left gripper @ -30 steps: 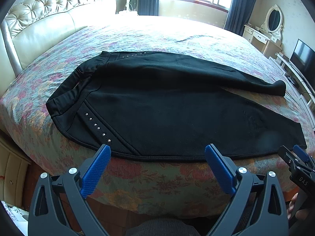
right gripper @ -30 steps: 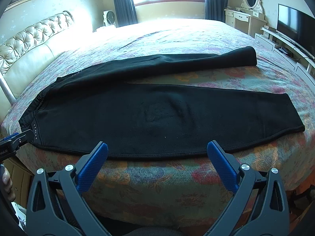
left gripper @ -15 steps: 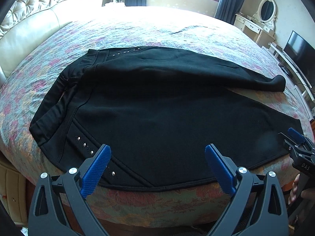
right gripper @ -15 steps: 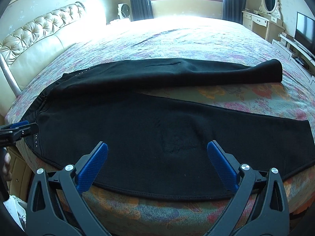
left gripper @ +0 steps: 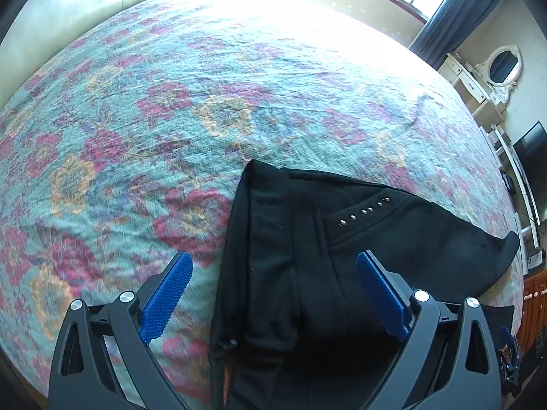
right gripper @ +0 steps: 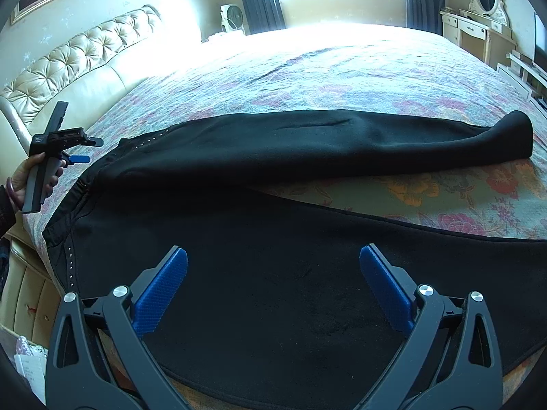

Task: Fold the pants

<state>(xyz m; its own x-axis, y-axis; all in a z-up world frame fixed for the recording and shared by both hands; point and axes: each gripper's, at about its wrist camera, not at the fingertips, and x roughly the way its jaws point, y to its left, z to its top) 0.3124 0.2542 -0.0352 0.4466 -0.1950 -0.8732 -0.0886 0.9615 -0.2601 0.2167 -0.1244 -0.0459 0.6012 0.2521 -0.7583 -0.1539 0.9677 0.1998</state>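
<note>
Black pants [right gripper: 307,157] lie flat on the floral bedspread [right gripper: 342,78], legs spread apart, waist to the left. The far leg ends at a cuff [right gripper: 512,133] on the right. The near leg lies under my right gripper [right gripper: 273,283], which hovers open just above the fabric. In the left wrist view, the waistband [left gripper: 259,239] and a row of metal studs [left gripper: 362,210] sit between the open fingers of my left gripper [left gripper: 275,290]. That left gripper [right gripper: 89,150] also shows in the right wrist view, held by a hand beside the waist end, open.
A tufted cream headboard [right gripper: 78,65] runs along the left. A small fan [right gripper: 232,17] stands by the window. A dressing table with an oval mirror [right gripper: 485,10] and a TV [left gripper: 533,160] stand on the right. Bedside drawers [right gripper: 27,294] are at lower left.
My left gripper has swung left and forward over the waistband end. My right gripper has moved in and lower over the near leg. Both stay open.
</note>
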